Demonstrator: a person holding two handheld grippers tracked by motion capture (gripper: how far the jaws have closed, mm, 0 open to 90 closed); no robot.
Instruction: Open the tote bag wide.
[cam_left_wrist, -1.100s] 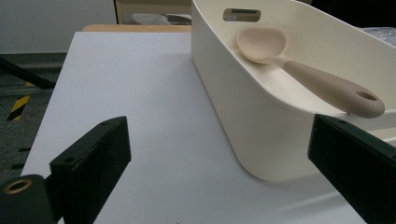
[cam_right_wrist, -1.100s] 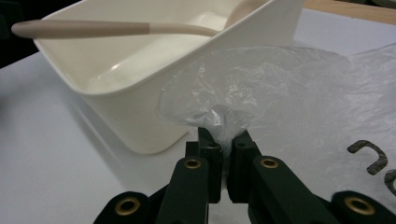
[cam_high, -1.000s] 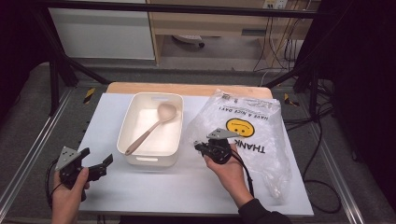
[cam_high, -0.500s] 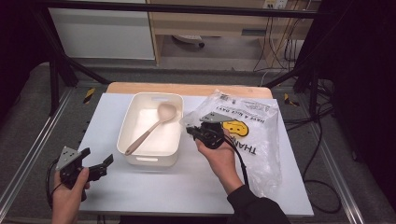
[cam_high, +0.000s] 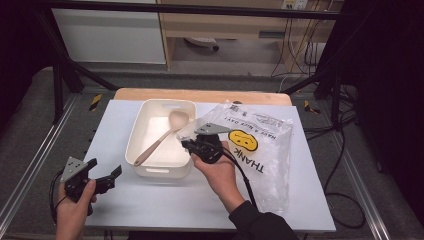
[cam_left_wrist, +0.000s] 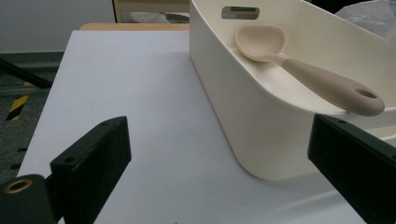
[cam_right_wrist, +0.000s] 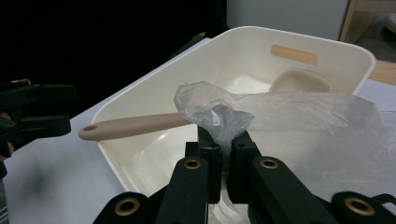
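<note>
Currently the left hand-held gripper (cam_high: 102, 178) sits at the near left corner of the counter (cam_high: 165, 210), held in the person's left hand (cam_high: 75, 207). Jaws spread wide, nothing between them. In the left gripper view they frame bare counter and the near corner of the white bin (cam_left_wrist: 261, 135), not touching it.

Right hand-held gripper (cam_high: 192, 145) is mid-counter, just beside the bin's right wall, held in the right hand (cam_high: 220, 172) with its cable (cam_high: 245, 182) trailing back toward the sleeve. Jaws pressed together on a bunched corner of the clear plastic bag (cam_right_wrist: 219, 114); the pinched corner is lifted and hangs at the bin's rim in the right gripper view. The left gripper (cam_right_wrist: 32, 114) shows at that view's left edge, well apart.

Bin (cam_high: 145, 150) sits left of centre on the counter, upright, with handle slots in its end walls. A beige spoon (cam_high: 160, 137) lies inside it diagonally: bowl toward the far right corner, handle end resting up on the near left rim (cam_left_wrist: 359, 100).

The rest of the bag (cam_high: 260, 150) lies flat on the right half of the counter, with a yellow smiley face (cam_high: 243, 140) and black "THANK" lettering.

Beyond the counter: a wooden board edge (cam_high: 200, 95), then floor and cables.
</note>
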